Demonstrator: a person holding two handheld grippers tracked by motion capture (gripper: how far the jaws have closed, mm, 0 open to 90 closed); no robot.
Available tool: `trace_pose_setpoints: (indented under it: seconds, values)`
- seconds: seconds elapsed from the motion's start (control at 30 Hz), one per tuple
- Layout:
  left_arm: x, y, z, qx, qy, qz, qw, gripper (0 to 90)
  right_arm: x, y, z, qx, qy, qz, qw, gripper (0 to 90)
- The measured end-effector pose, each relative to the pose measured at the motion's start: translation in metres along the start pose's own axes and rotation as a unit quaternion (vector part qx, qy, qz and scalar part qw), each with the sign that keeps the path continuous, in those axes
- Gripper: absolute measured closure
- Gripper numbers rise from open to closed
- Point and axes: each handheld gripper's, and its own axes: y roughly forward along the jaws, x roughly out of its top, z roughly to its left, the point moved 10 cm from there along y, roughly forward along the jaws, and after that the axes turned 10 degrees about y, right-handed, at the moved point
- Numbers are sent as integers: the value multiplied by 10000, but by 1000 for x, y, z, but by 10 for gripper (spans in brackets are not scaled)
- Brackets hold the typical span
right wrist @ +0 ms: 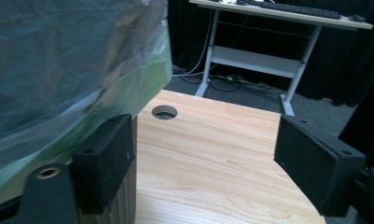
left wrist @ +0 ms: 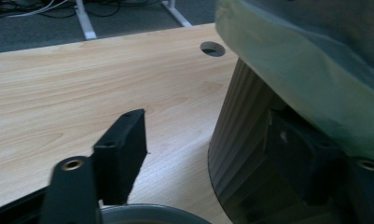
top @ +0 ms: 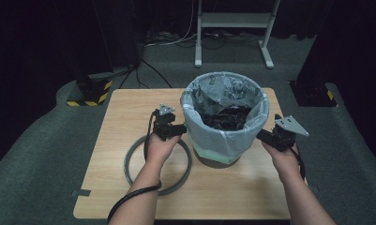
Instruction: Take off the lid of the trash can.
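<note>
A ribbed grey waste bin [top: 217, 161] stands at the back middle of the wooden table [top: 124, 105]. A pale translucent liner bag [top: 223, 136] is folded over its rim, and dark rubbish lies inside. My left gripper [top: 175, 129] is against the bin's left side, jaws apart. In the left gripper view the gripper [left wrist: 210, 156] has one jaw over bare table and the other in front of the bin wall [left wrist: 238, 140], under the liner's overhang [left wrist: 310, 79]. My right gripper [top: 263, 135] is at the bin's right side. There its jaws [right wrist: 210, 163] are open, the left one under the liner [right wrist: 68, 74].
A grey ring [top: 129, 164] lies flat on the table left of the bin, under my left forearm; its edge [left wrist: 147, 214] shows below the left jaws. A cable hole [right wrist: 164, 112] is in the tabletop behind the bin. A white-framed desk [top: 232, 21] stands beyond the table.
</note>
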Motion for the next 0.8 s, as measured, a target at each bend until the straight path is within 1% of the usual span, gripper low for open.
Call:
trace_pose_setpoints:
  seconds: [0.03,0.07,0.13,0.17,0.2,0.27,0.3,0.33,0.37,0.43,0.5,0.53,0.57,0.63,0.67,0.73,0.8]
  values:
    - [1,0,-2,-20,-10,-16,10000,354,0,0,0,0,0,0,10000,238]
    - [1,0,-3,-14,-14,-46,10000,384,-1,-3,0,-18,-58,-50,10000,239]
    - [2,0,-6,-93,-90,-73,9999,397,-1,-5,0,-14,-26,-57,10000,239]
    - [2,0,-7,-119,-94,-77,9999,410,-2,-10,-1,-89,-68,-111,9999,242]
    - [2,0,-10,-167,-105,-73,9998,410,-2,-10,-1,-89,-68,-111,9999,242]
    - [1,0,-13,-198,-43,-82,9998,415,-4,-17,-2,-100,-33,-150,9998,246]
    - [1,0,-16,-245,-35,-86,9997,415,-5,-19,-3,-105,-29,-166,9998,246]
    - [0,-1,-21,-341,-71,-91,9994,415,-6,-23,-4,-134,-31,-198,9997,246]
    - [0,-1,-23,-362,-40,-87,9993,414,-7,-27,-6,-180,-23,-240,9995,246]
    - [-1,-2,-27,-374,-12,-104,9992,408,-10,-34,-8,-190,75,-283,9994,244]
    - [-3,-5,-31,-432,-42,-152,9989,380,-12,-40,-10,-226,109,-325,9992,232]
    - [-5,-7,-31,-428,-16,-172,9989,363,-12,-43,-11,-247,120,-352,9990,223]
    - [-6,-8,-31,-431,-35,-201,9989,329,-12,-46,-11,-277,103,-408,9987,201]
    - [-9,-10,-31,-402,-169,-243,9988,246,-11,-52,-11,-281,119,-467,9984,143]
    - [-10,-12,-31,-415,-219,-320,9984,233,-11,-54,-11,-288,126,-482,9983,135]
    - [-12,-17,-29,-303,-230,-462,9982,222,-11,-59,-11,-358,63,-553,9978,122]
    - [-13,-22,-28,-239,-244,-565,9978,195,-8,-64,-11,-431,17,-642,9970,103]
